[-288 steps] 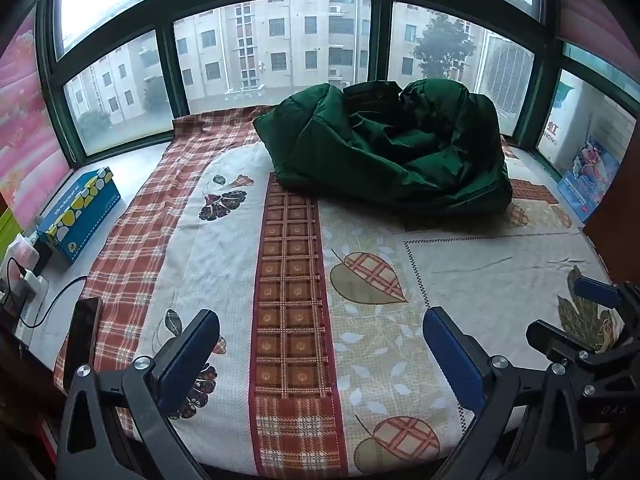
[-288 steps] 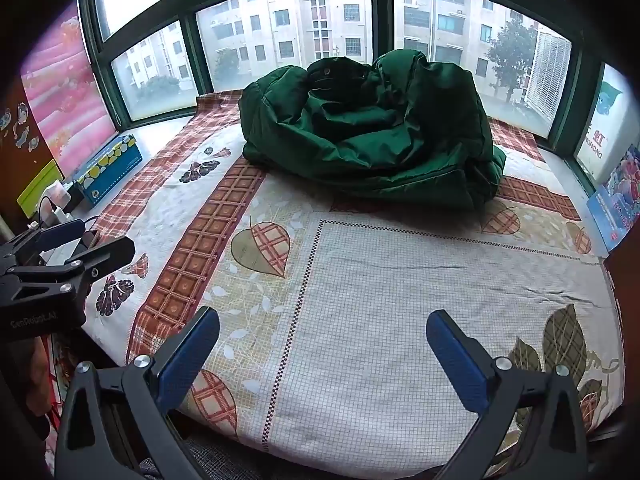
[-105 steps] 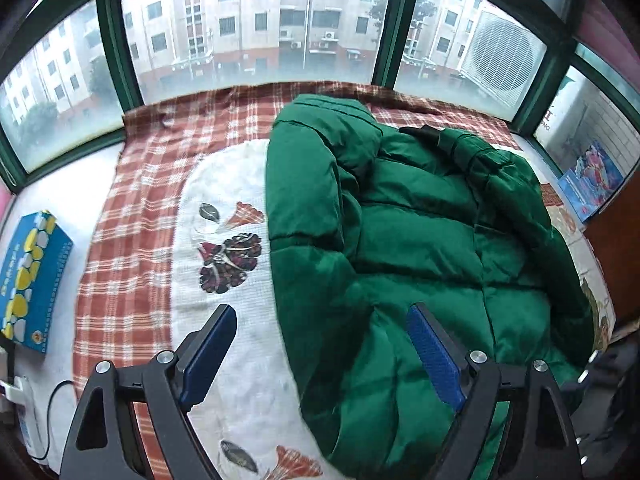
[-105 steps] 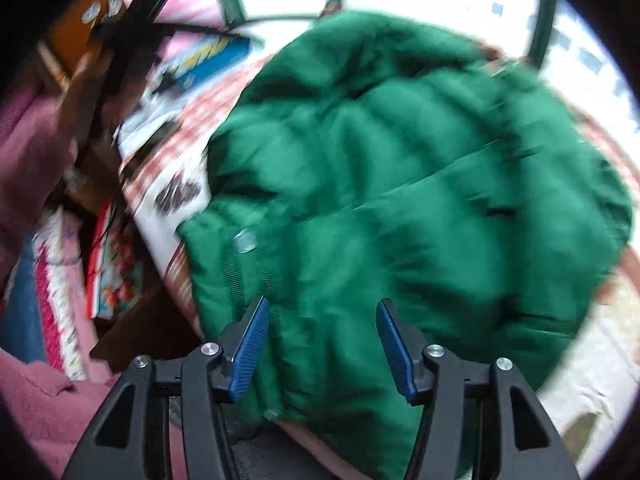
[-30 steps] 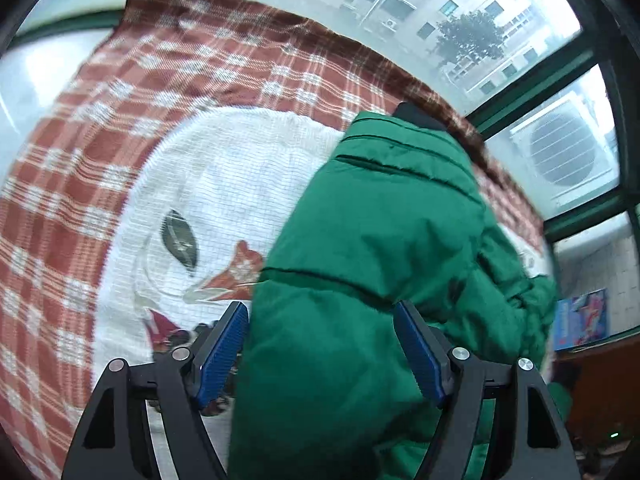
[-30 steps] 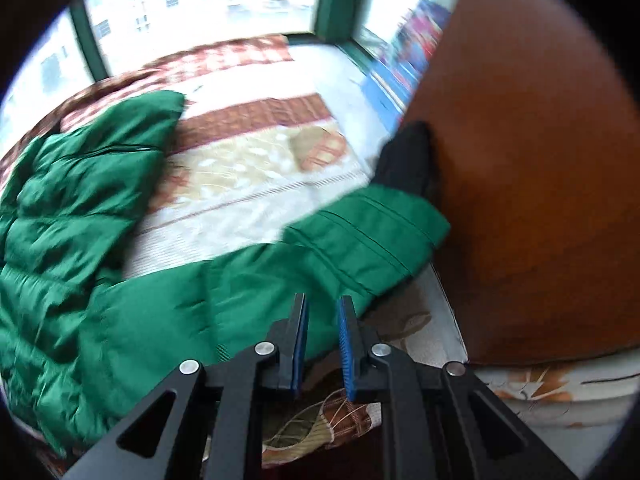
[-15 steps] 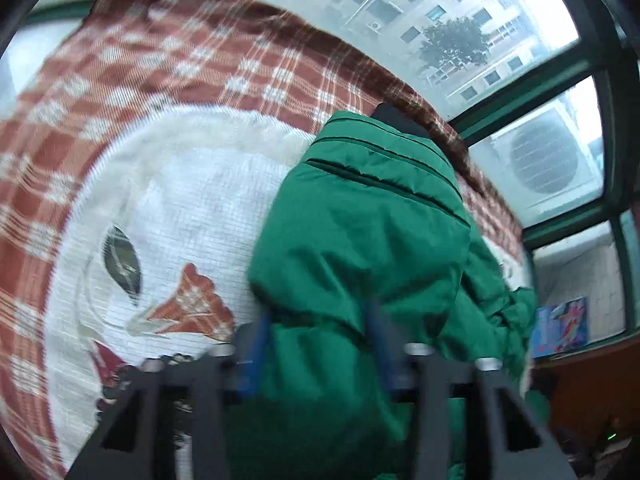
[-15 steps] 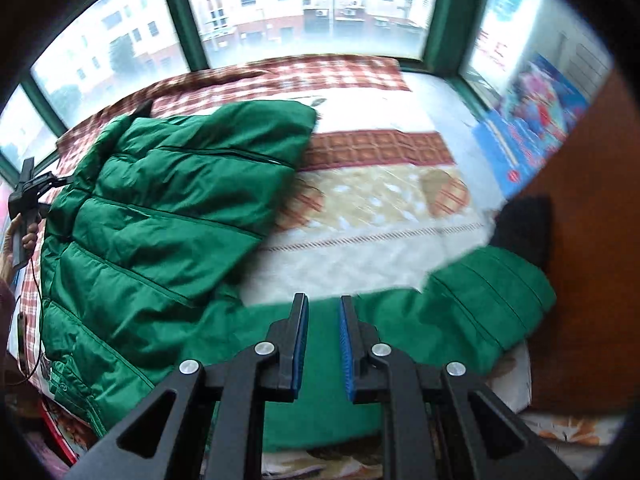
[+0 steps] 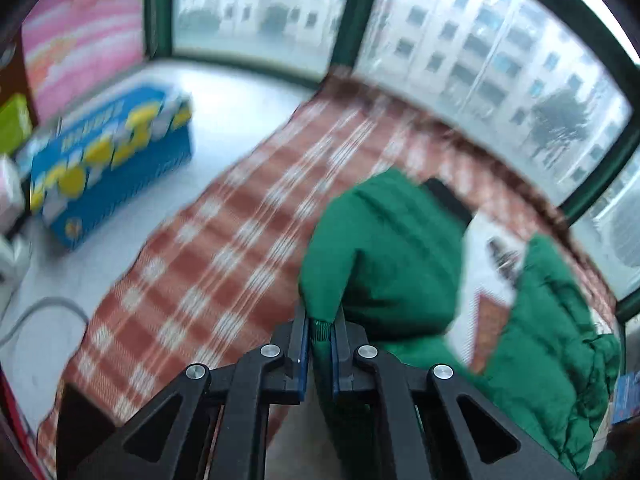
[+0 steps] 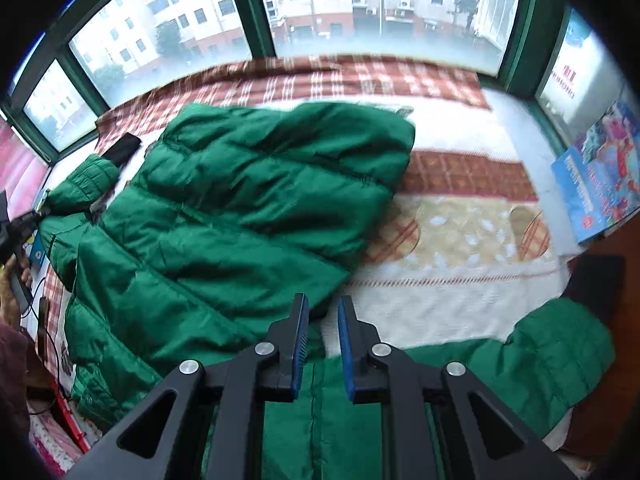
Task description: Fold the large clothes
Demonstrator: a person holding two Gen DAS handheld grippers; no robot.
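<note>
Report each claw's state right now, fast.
Left claw: shut on the green jacket, pinching a fold of its sleeve.
Right claw: slightly open above the jacket; no grip on it shows.

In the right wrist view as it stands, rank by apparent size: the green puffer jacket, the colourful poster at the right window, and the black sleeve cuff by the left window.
1. Green puffer jacket, by far the largest.
2. Colourful poster.
3. Black sleeve cuff, smallest, though fisheye distortion near the edges makes the last two less certain.

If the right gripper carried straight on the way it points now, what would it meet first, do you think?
Probably the green jacket: the right gripper points at the body's lower edge spread on the bedspread, though depth is hard to judge.
</note>
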